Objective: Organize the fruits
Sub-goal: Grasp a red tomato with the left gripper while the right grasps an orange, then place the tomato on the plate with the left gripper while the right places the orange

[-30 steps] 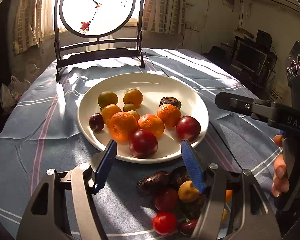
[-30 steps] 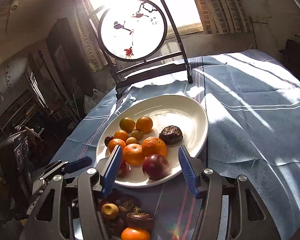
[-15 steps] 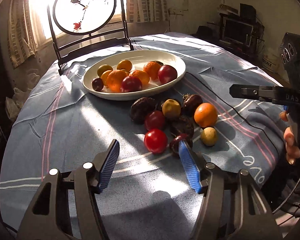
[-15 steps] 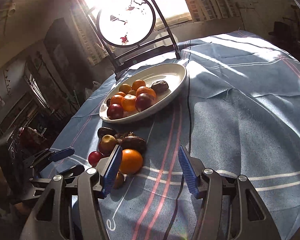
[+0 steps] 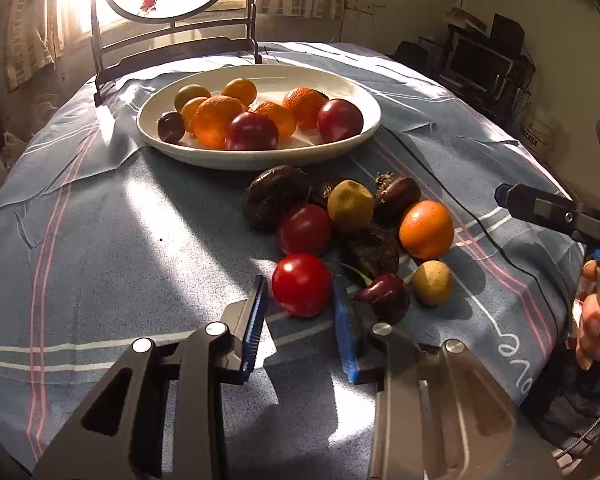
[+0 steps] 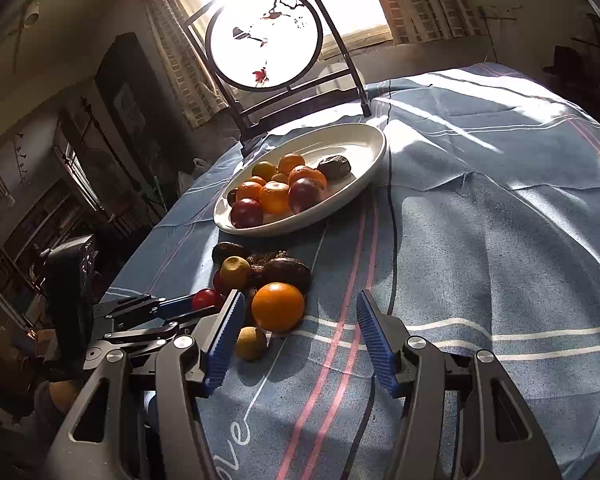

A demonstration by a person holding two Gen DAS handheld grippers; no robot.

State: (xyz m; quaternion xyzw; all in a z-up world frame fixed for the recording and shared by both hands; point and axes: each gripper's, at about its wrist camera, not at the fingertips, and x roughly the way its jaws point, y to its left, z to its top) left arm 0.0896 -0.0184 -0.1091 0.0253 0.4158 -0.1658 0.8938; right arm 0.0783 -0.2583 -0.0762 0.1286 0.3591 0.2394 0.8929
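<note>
A blue woven tablecloth with pink and white stripes covers the round table, creased where the sun falls on it. Behind it stands a dark metal frame holding a round painted screen (only the right wrist view takes in the whole disc). A wide, shallow white plate, smooth and glossy, carries four dimpled oranges, two polished dark-red plums and several smaller yellow and dark fruits; the right wrist view alone shows the wrinkled dark lump at the plate's far side.

Loose on the cloth in front of the plate lies a heap: one big orange, two red tomatoes, two small yellowish fruits, and a few dark, rough-skinned ones that I cannot count surely.

The left gripper has just been closing its ribbed blue jaws, and the nearest red tomato sits between their tips, both pads at its sides and apparently touching. The right gripper stands half open and empty, the big orange just beyond its left jaw.
</note>
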